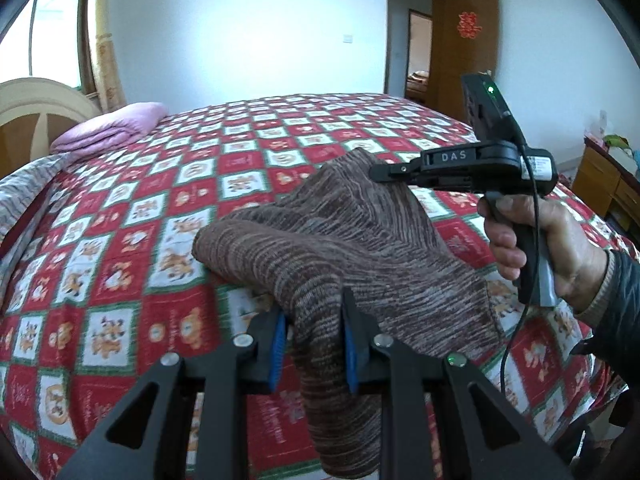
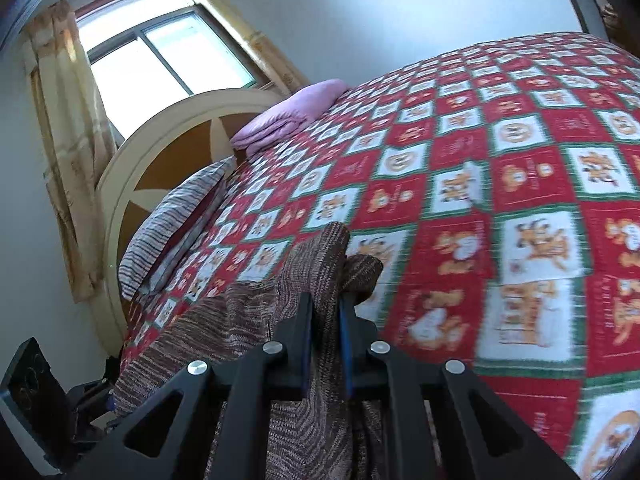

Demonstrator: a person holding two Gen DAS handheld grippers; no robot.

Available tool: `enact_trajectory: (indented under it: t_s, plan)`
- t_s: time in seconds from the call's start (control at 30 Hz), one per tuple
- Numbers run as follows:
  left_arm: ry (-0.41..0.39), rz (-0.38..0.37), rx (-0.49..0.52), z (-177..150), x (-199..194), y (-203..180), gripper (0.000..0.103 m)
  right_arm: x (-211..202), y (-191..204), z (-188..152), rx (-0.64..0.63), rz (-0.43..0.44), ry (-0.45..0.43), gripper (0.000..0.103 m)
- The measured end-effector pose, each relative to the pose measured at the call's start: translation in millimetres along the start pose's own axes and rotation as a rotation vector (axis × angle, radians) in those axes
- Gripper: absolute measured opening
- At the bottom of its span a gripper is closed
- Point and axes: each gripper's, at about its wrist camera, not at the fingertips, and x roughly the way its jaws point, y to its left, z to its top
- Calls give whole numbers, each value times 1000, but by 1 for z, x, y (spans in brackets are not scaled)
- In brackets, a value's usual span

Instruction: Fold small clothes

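A brown striped knit garment [image 1: 340, 240] hangs lifted above the bed [image 1: 120, 240], held at 2 places, with one folded bulge reaching toward the patterned cover and a loose end drooping below the lower frame edge. The left gripper [image 1: 316, 344] is clamped on a bunched fold of the knit, its blue pads pressing the cloth from both sides. The right gripper [image 1: 384, 172], seen from the left wrist view as a black pistol-grip tool in the person's right hand [image 1: 540, 240], pinches the upper corner of the garment; in the right wrist view the same gripper [image 2: 326, 332] has its jaws nearly together with knit fabric [image 2: 312, 264] squeezed between them. The bed carries a red, white and green checked cover with cartoon squares. A folded purple blanket [image 1: 116, 128] and a striped pillow [image 2: 176, 216] lie near the arched headboard [image 2: 168, 136], beneath a curtained window [image 2: 160, 56]. A brown door [image 1: 468, 40] stands open beyond the bed.
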Motion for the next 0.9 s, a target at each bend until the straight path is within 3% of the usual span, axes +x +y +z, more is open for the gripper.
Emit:
enact_trajectory:
  t_s: [0.4, 0.9]
  plan:
    - [-5, 52, -69, -15, -11, 39, 25, 55, 46, 10, -61, 55, 72, 11]
    - [25, 89, -90, -42, -21, 56, 25, 103, 65, 2, -78, 90, 159, 11]
